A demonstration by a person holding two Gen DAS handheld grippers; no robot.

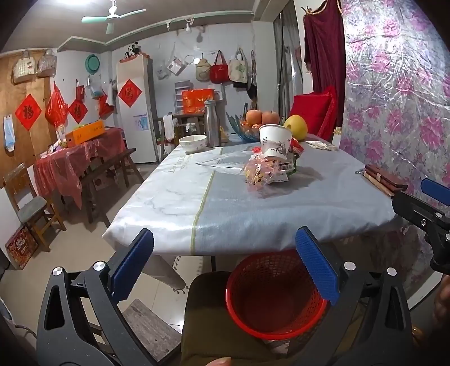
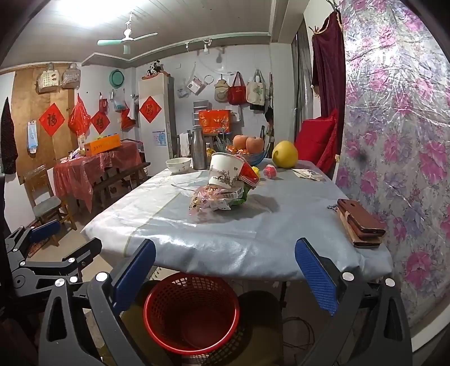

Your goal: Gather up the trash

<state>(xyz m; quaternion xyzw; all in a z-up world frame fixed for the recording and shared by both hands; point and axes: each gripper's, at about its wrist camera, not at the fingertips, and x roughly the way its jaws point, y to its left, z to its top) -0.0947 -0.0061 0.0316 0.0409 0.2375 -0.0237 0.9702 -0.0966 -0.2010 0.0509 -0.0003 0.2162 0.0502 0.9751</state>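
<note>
Two wrist views of one dining table (image 1: 168,214) covered with a pale blue-grey cloth. Left gripper (image 1: 225,267): jaws spread fully wide, nothing between the two blue pads, held short of the table's near edge. Right gripper (image 2: 225,276): likewise spread wide and empty, also short of the near edge; its black frame enters the left wrist view at the right margin.

Trash: one heap (image 1: 267,169) near the middle of the table, made up of one paper cup (image 1: 274,143) printed with a branch motif, tilted on top, and several crumpled wrappers (image 2: 209,201) in pink, red and green beneath and beside it; their exact number cannot be told. One red mesh wastebasket (image 1: 270,295) stands below the table's near edge, apparently on a seat cushion, and appears empty.

Other items on the table: one white bowl (image 1: 193,142); one steel bottle (image 1: 212,124); one glass fruit dish (image 1: 244,131) carrying two apples (image 2: 249,143); one yellow pomelo (image 2: 285,154); one small pink cup (image 2: 270,170), seen in the right wrist view only; one flat printed packet (image 2: 306,173) at the far right; two dark brown cases (image 2: 361,222), stacked at the right edge beside the flowered plastic sheet (image 2: 399,140).

Background: one ceiling fan (image 1: 112,17); one side table (image 1: 78,157) under red plastic.
</note>
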